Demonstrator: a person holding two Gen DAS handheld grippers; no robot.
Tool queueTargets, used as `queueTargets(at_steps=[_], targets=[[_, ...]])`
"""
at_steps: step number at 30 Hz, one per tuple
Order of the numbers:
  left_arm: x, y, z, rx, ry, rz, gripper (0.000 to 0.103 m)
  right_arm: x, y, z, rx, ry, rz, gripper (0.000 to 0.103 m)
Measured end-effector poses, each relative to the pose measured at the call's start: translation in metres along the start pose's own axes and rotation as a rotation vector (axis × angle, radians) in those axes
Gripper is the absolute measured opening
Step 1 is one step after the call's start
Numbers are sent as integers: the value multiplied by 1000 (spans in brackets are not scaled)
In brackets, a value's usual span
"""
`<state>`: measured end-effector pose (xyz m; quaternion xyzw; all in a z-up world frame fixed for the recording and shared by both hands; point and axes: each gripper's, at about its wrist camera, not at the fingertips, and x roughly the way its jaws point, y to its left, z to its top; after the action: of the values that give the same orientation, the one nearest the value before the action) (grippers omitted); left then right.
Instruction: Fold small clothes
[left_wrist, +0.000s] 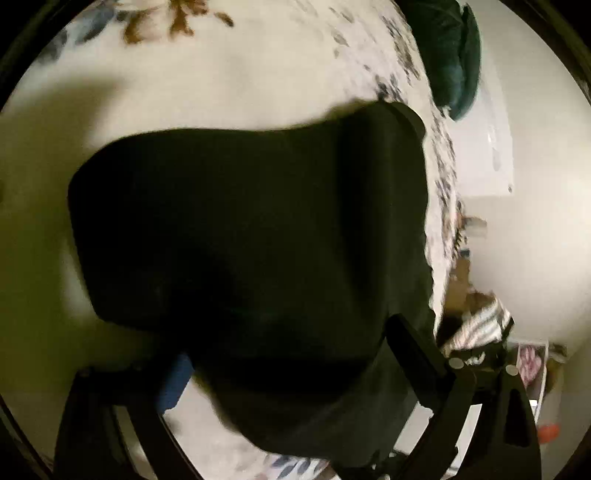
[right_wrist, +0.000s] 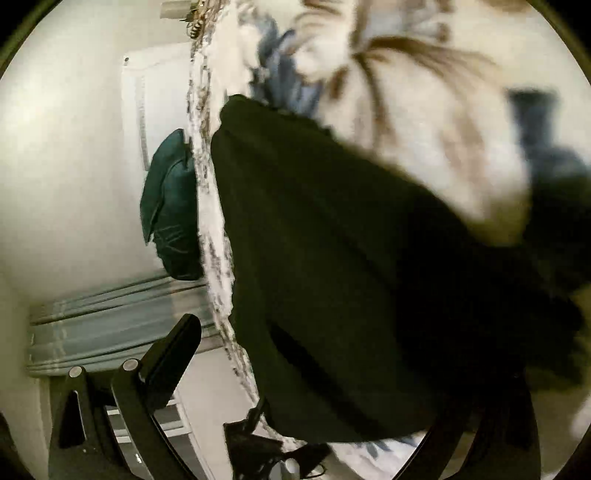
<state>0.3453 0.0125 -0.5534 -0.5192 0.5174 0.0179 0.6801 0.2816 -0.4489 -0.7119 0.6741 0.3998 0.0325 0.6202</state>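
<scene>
Hanging limp over the bed (left_wrist: 240, 92), the black garment (left_wrist: 240, 221) looks light and floppy; grip its edges. Whether either gripper is clamped is unclear.

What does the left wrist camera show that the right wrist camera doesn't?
Only the left wrist view shows a striped cloth and an orange thing off the bed's edge. Only the right wrist view shows pale blue curtains. Both show the black garment on the flowered bedspread and the teal pillow. Blur hides whether either gripper is gripping it.
</scene>
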Motion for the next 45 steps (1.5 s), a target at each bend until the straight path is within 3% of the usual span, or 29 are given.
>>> queueTargets(at_steps=[4,5,6,7,8,9,11,14,16,17,18,20,21,23,26,27,28,29,30,34,39,45], targets=[[1,1,-6,-6,-70,15,97,14,-11,4,31,22,23,103],[0,-1,-8,2,-91,21,97,15,-12,4,35,19,19,97],[-2,-4,-12,20,-112,36,94,16,-11,4,30,10,-7,87],[-6,-6,-15,28,-128,38,84,16,-10,2,28,6,-32,54],[-6,-8,-15,33,-138,35,74,14,-11,0,29,9,-54,37],[-12,-11,-16,46,-143,38,70,8,-10,-5,36,-4,-59,33],[-22,-17,-18,66,-148,18,61,-4,-9,-12,45,-12,-43,31],[-34,-27,-17,140,-147,-53,62,-14,-6,-21,47,-20,-15,30],[-27,-15,-12,110,-111,-74,68,-13,-15,-23,66,1,-16,31],[-20,-4,-8,70,-83,-74,75,-14,-19,-17,80,18,-34,37],[-14,8,-5,26,-59,-71,76,-13,-24,-18,85,34,-51,51],[-5,27,1,-36,-49,-139,90,-7,-31,-21,88,70,-56,68],[-1,28,4,-43,-55,-149,91,-3,-32,-24,86,90,-44,73],[8,23,9,-63,-72,-126,98,5,-32,-29,73,107,-42,80],[14,2,11,-44,-127,-51,97,23,-30,-35,91,105,-43,84],[14,-6,12,-26,-143,-38,94,25,-30,-36,100,90,-43,83],[11,-12,11,-19,-160,-43,75,25,-29,-37,109,65,-35,79],[8,-18,11,-12,-169,-50,61,25,-28,-38,113,39,-28,48],[4,-23,12,2,-175,-40,59,26,-24,-41,114,26,-62,36],[-17,-58,13,48,-188,-33,55,21,4,-53,66,3,-96,29],[-42,-113,27,93,-200,-109,53,14,75,-62,-20,-24,-63,28],[-53,-198,68,157,-211,-203,53,16,185,-20,-129,-42,3,28]])
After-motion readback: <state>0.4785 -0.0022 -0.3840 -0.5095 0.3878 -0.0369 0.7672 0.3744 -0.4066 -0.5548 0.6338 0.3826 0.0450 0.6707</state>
